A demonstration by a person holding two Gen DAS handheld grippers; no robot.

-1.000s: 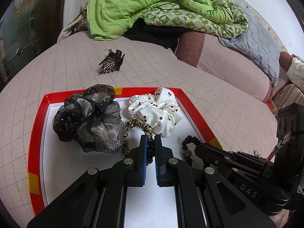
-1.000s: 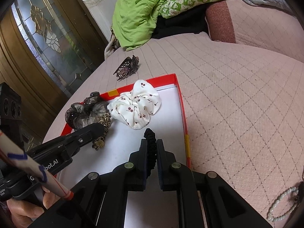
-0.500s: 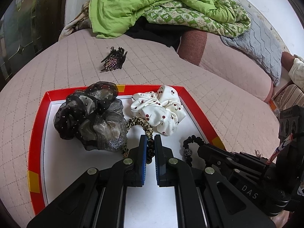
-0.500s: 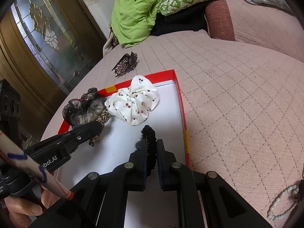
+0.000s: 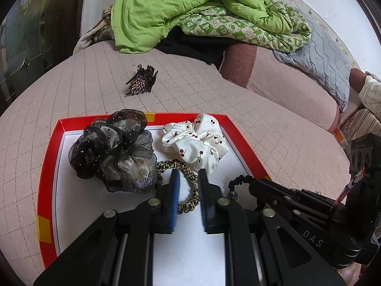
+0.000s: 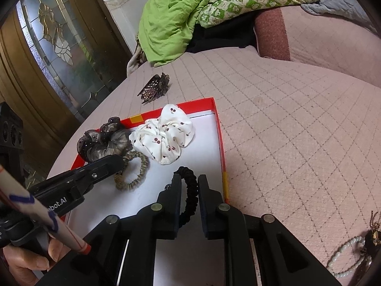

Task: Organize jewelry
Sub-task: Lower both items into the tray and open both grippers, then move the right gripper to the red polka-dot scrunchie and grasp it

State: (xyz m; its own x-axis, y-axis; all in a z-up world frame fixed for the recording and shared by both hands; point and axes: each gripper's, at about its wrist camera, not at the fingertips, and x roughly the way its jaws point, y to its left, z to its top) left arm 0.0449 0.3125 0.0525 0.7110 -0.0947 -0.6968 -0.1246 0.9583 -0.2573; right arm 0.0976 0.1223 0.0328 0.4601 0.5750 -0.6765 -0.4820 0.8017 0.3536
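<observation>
The things lie on a bed point(image 5: 250, 100) covered with a pale pink quilted cover with a stitched grid. At the upper middle of both views a bright green blanket point(image 5: 181, 7) is piled up, with a white and green patterned quilt point(image 5: 238, 29) under it and a grey quilted cloth point(image 5: 326, 57) at the right. At the upper left of the right wrist view stands a brown wooden door point(image 6: 47, 54) with a leaded glass panel.

A shallow tray point(image 5: 51, 162) with a red rim and white floor sits on the bed in the lower middle of the frame. In it are a black sheer scrunchie point(image 5: 112, 150), a white cherry-print scrunchie point(image 5: 197, 140), a leopard-print hair tie point(image 5: 188, 178) and a black hair tie point(image 6: 191, 190). A dark hair claw point(image 5: 141, 83) lies on the bed above the tray, well apart from it. A pearl bracelet point(image 6: 345, 257) is at the lower right of the right wrist view.

The left gripper point(image 5: 188, 178) has just been opening; the leopard-print hair tie lies between its jaws, released. The right gripper point(image 6: 189, 183) has also just parted slightly, and the black hair tie sits loose between its jaws.

Readable writing: "DAS" on the right gripper in the left wrist view, "bot.AI" on the left gripper in the right wrist view.
</observation>
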